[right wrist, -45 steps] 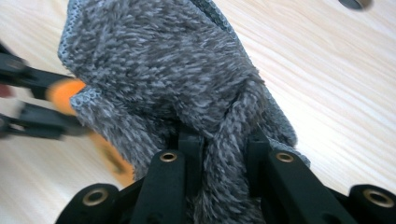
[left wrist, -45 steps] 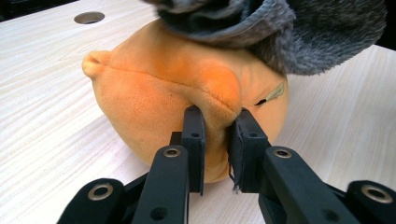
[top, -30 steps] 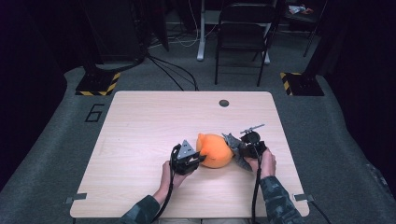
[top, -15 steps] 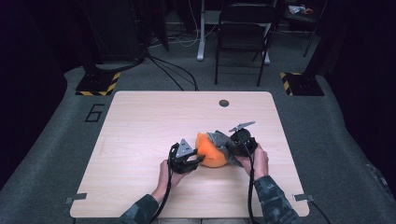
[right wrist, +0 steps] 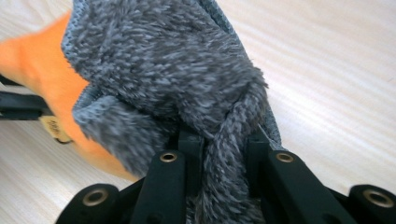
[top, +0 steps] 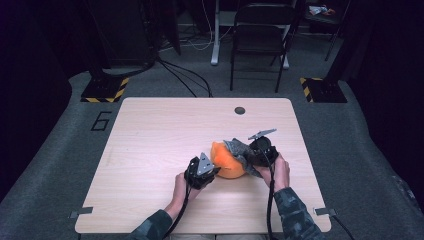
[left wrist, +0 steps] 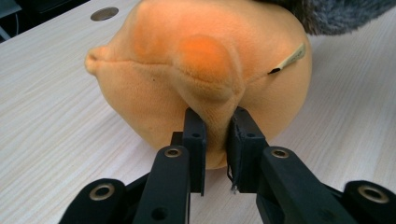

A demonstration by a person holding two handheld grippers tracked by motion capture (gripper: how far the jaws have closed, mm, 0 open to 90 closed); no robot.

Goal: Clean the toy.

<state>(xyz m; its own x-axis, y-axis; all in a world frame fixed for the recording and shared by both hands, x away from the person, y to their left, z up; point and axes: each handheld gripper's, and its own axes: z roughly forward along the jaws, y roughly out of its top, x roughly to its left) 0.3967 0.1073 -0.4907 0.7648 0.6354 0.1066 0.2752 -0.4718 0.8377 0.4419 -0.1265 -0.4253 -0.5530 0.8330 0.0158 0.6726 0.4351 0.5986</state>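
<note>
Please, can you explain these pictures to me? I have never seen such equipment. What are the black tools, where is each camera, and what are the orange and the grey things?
A person sits at a wooden table and holds a hand tool in each hand. Each tool is a gripper with two black jaws. The high view looks down from above. The other two pictures come from small cameras riding on the grippers, looking along their jaws.

On the table lies an orange plush toy with a fuzzy grey cloth draped over it. The left gripper, whose jaws have just been closing, pinches a fold of the toy. The right gripper is closed on a bunch of the cloth, on the toy's right side. A dark round hole sits near the table's far edge.
</note>
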